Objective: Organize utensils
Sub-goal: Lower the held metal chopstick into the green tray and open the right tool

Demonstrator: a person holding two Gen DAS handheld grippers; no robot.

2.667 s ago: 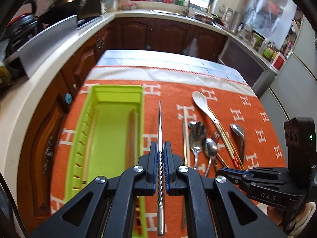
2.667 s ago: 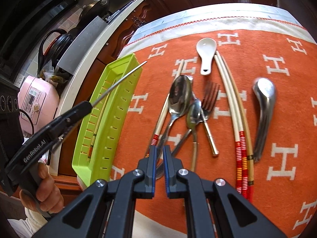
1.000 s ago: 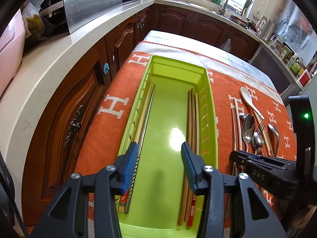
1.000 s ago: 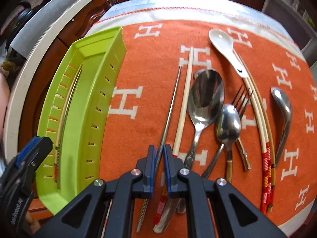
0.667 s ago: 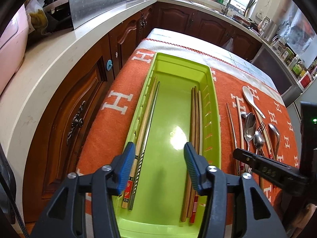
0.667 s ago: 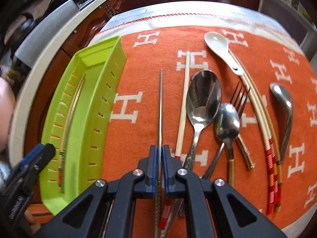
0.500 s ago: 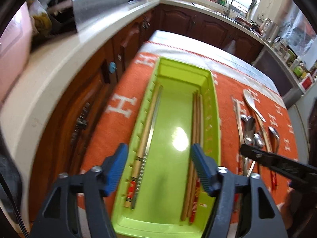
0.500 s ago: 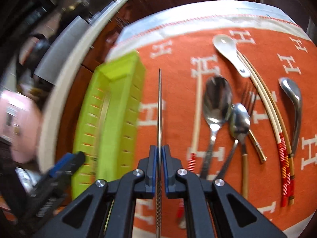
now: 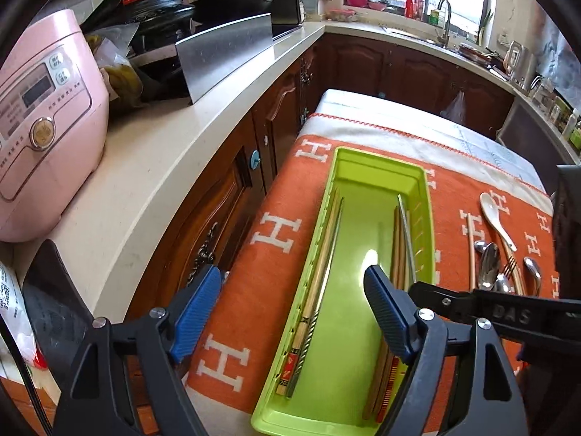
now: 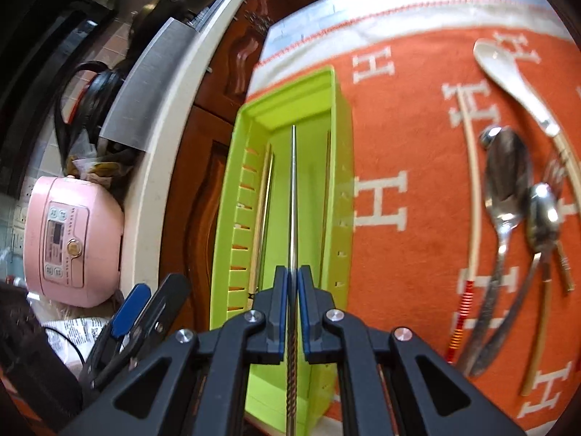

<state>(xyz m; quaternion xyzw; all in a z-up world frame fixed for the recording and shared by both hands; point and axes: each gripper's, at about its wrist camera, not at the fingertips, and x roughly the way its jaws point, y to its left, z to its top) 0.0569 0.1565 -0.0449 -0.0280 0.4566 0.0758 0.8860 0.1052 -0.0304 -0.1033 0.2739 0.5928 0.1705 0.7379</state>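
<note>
The right gripper (image 10: 292,285) pinches a metal chopstick (image 10: 293,196) lengthwise over the green tray (image 10: 339,167), probably to lay it beside the others, while the left gripper (image 9: 292,309) waits with fingers spread wide.

A table covered by an orange blanket (image 9: 276,254) with white H marks carries a lime-green utensil tray (image 9: 428,196) along its left edge and, well to the right, a white ceramic spoon (image 10: 508,76), metal spoons (image 10: 504,181), a fork and loose chopsticks (image 10: 472,196).
</note>
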